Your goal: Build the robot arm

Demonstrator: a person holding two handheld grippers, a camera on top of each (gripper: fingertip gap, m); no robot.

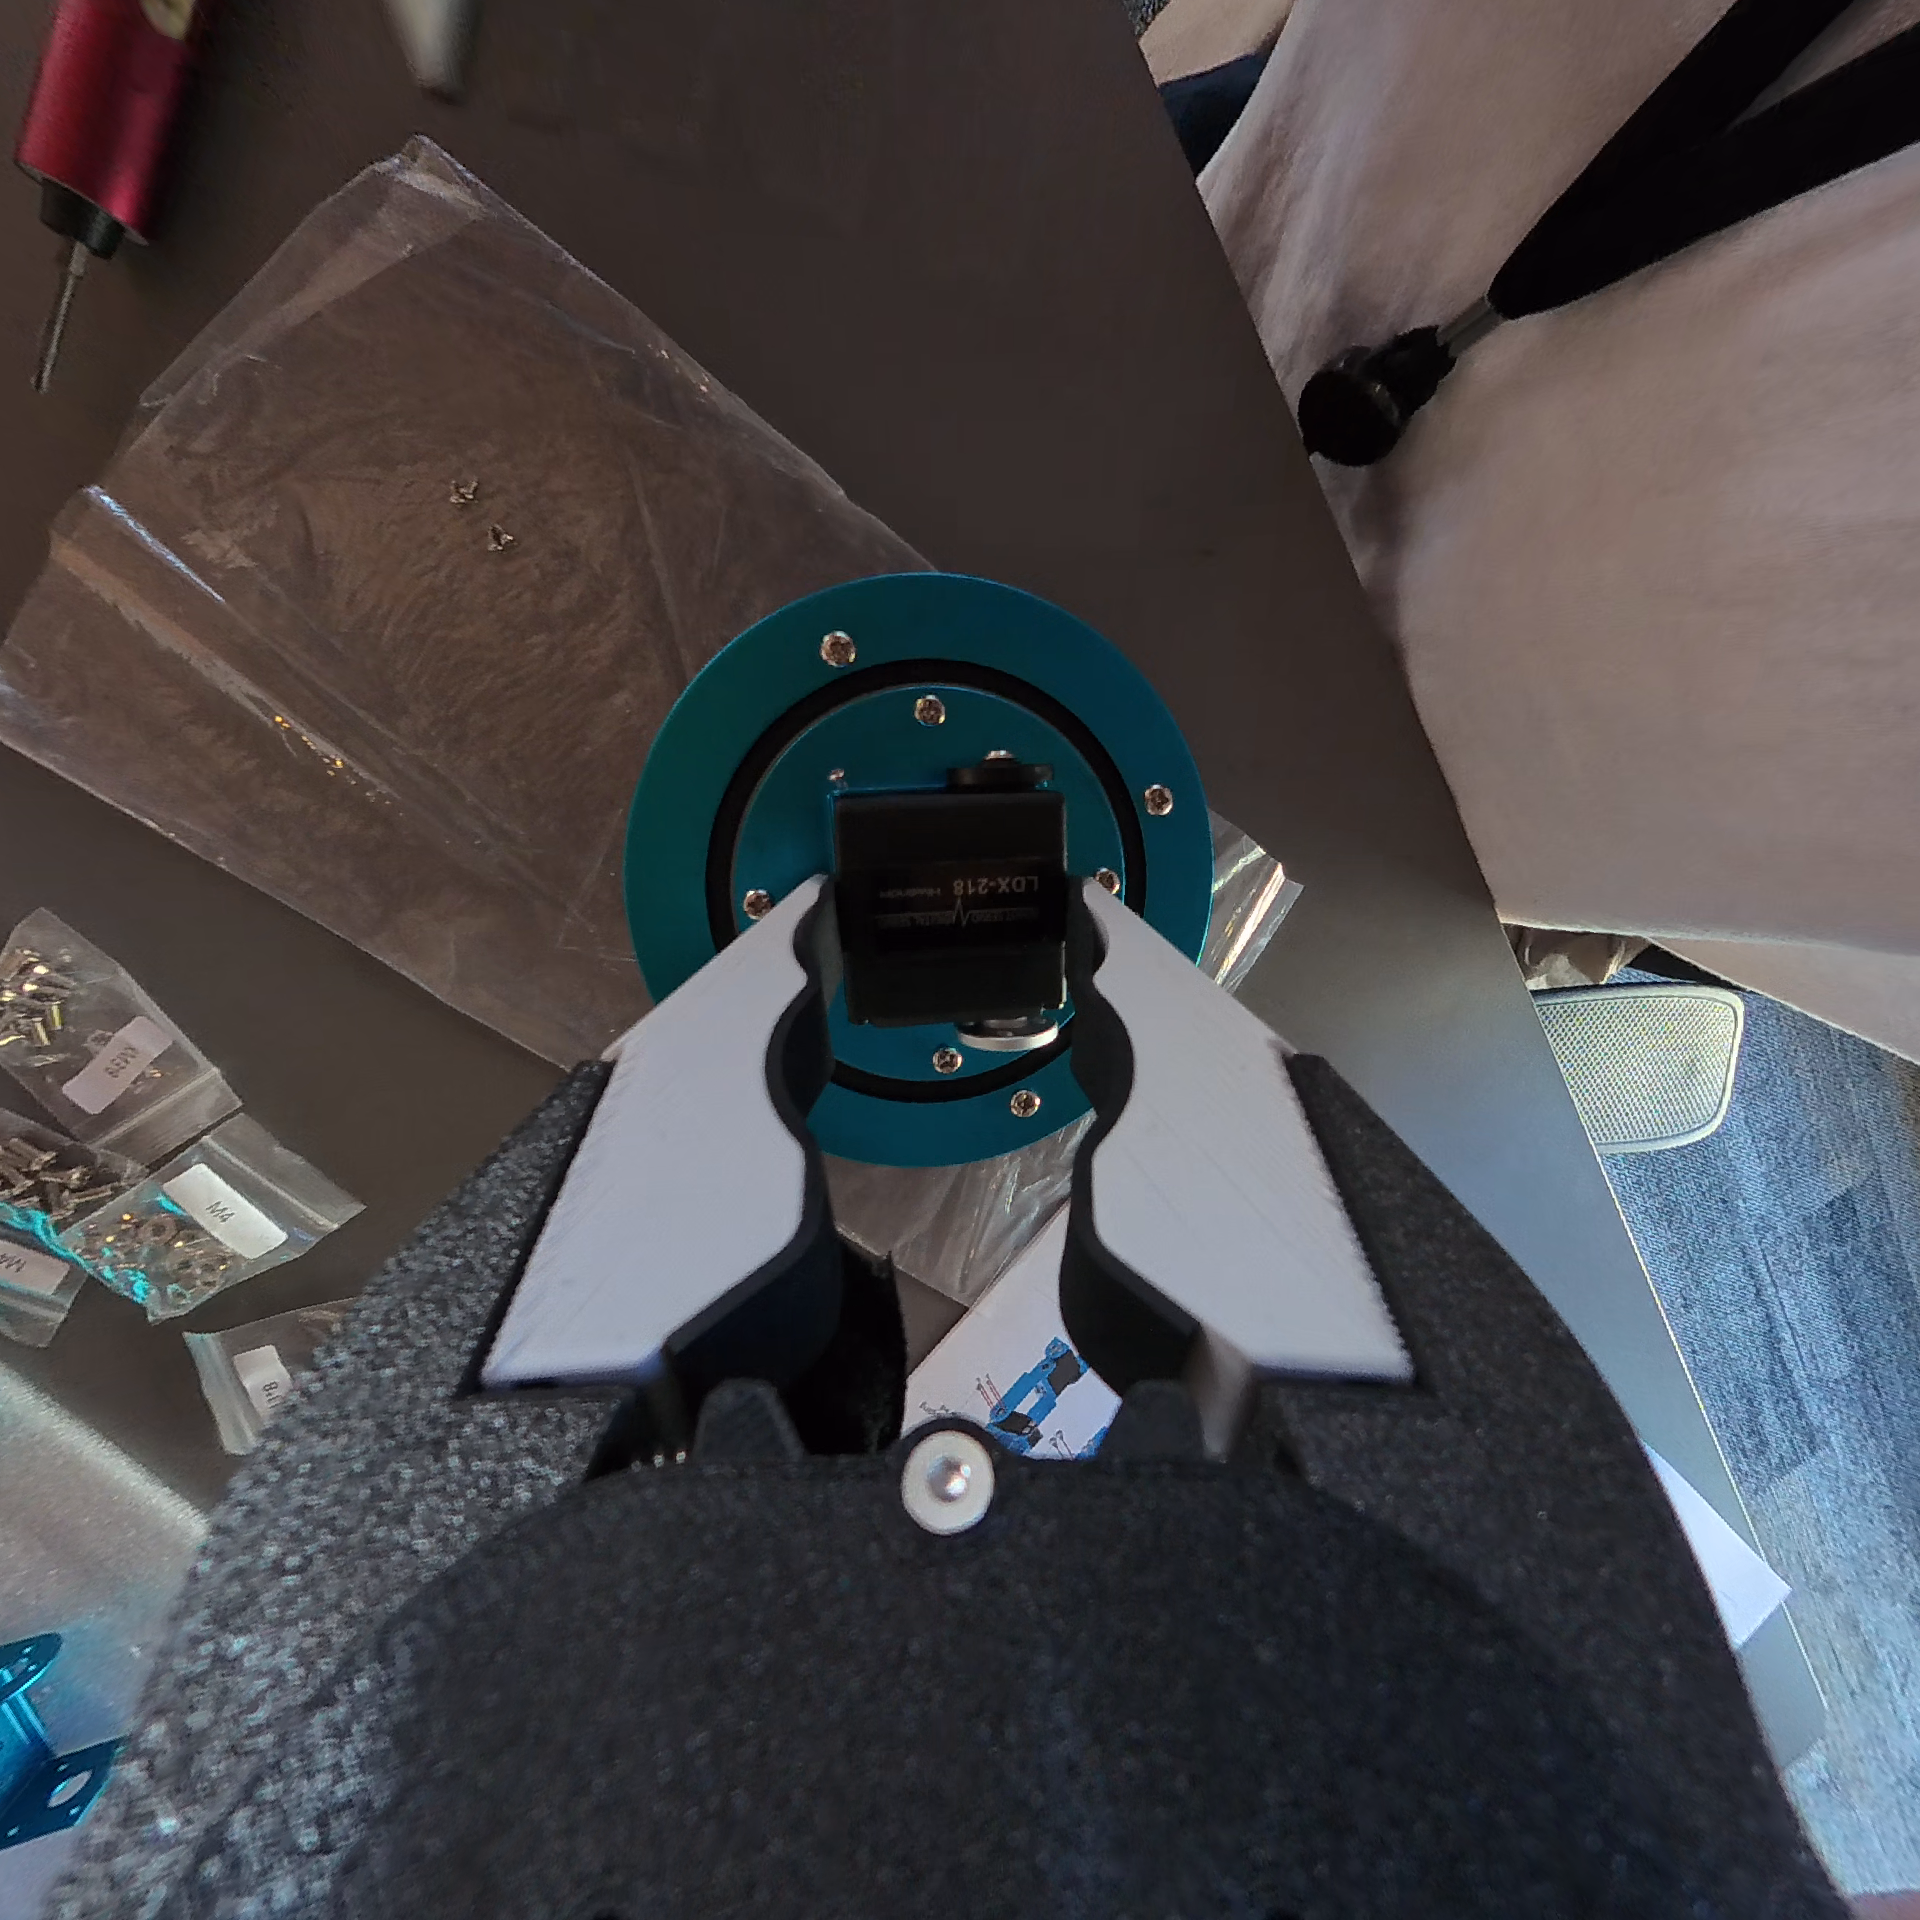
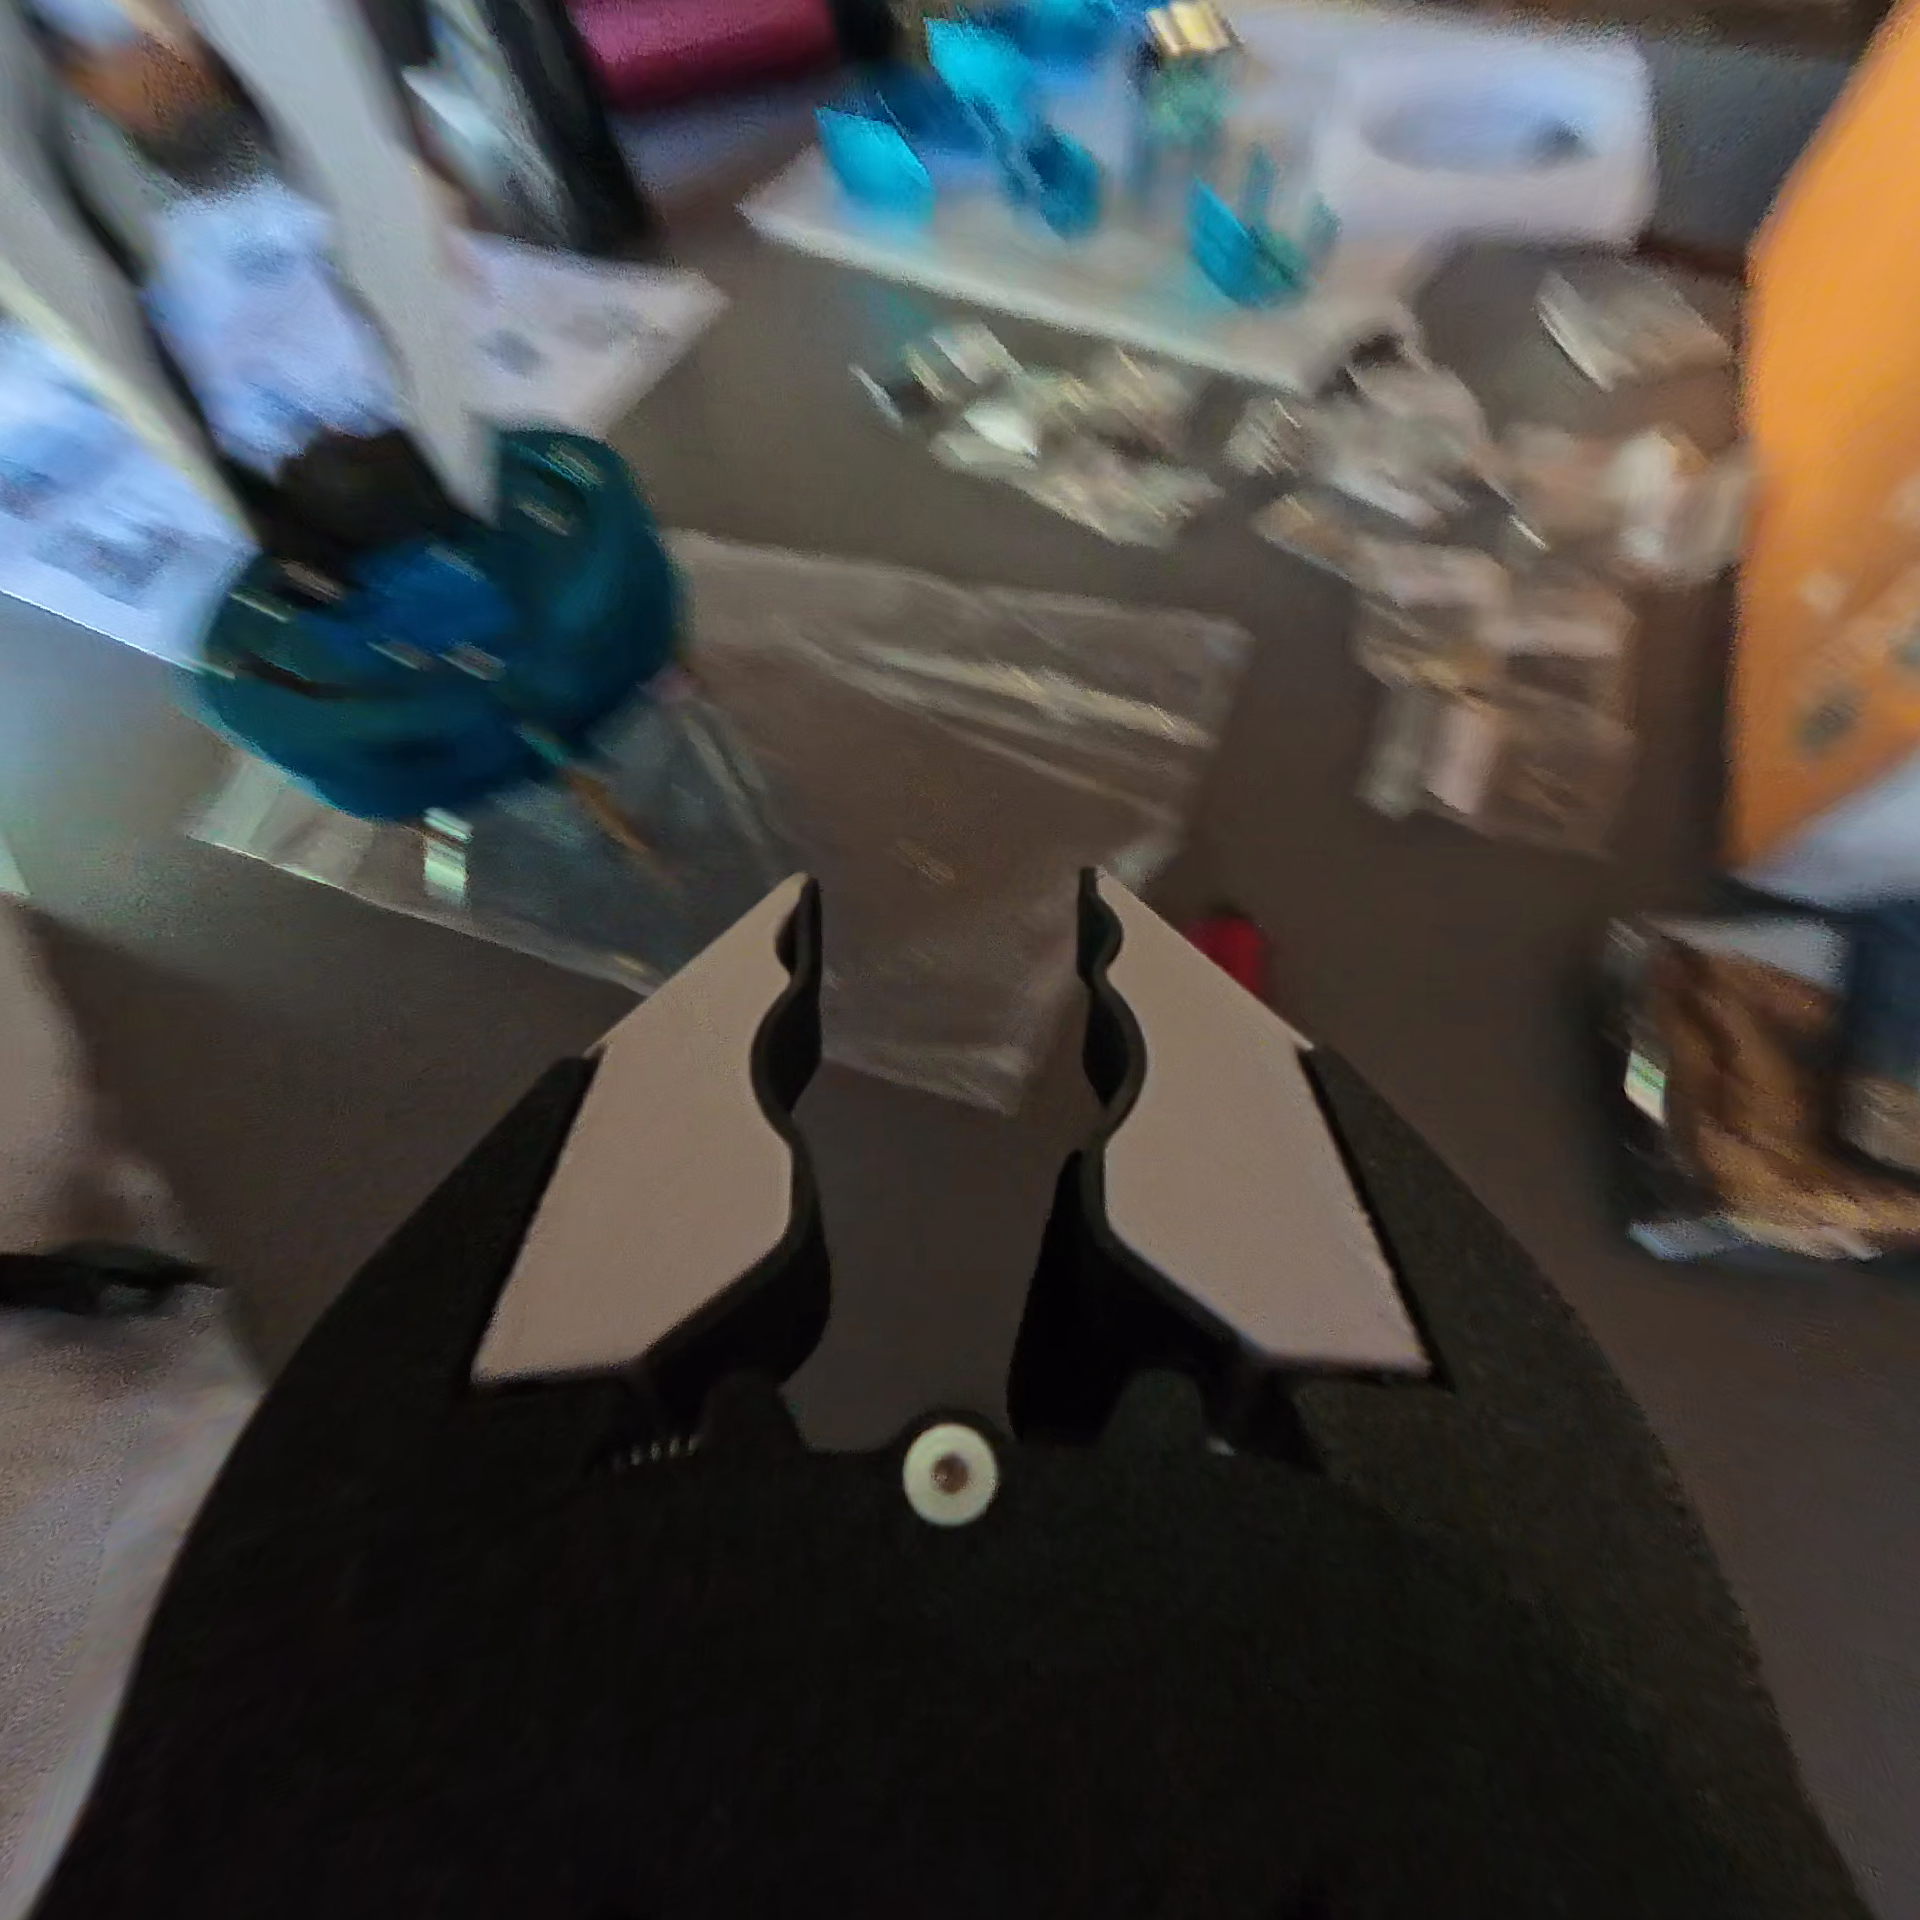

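Note:
My left gripper (image 1: 951,894) is shut on a black servo block (image 1: 951,914) that is mounted on a round teal metal base (image 1: 1143,935) with several screws. I hold it above a large clear plastic bag (image 1: 395,499) on the brown table. In the blurred right wrist view the same teal base (image 2: 436,644) shows at the left, held by the other gripper's white fingers (image 2: 416,270). My right gripper (image 2: 945,904) is open and empty, above the table near the clear plastic bag (image 2: 987,686).
A red screwdriver (image 1: 99,125) lies at the far left. Small bags of screws (image 1: 125,1122) lie at the left. Blue metal brackets (image 2: 1039,156), more screw bags (image 2: 1403,499) and an orange box (image 2: 1829,468) lie beyond. A person's light clothing (image 1: 1610,520) is at the right.

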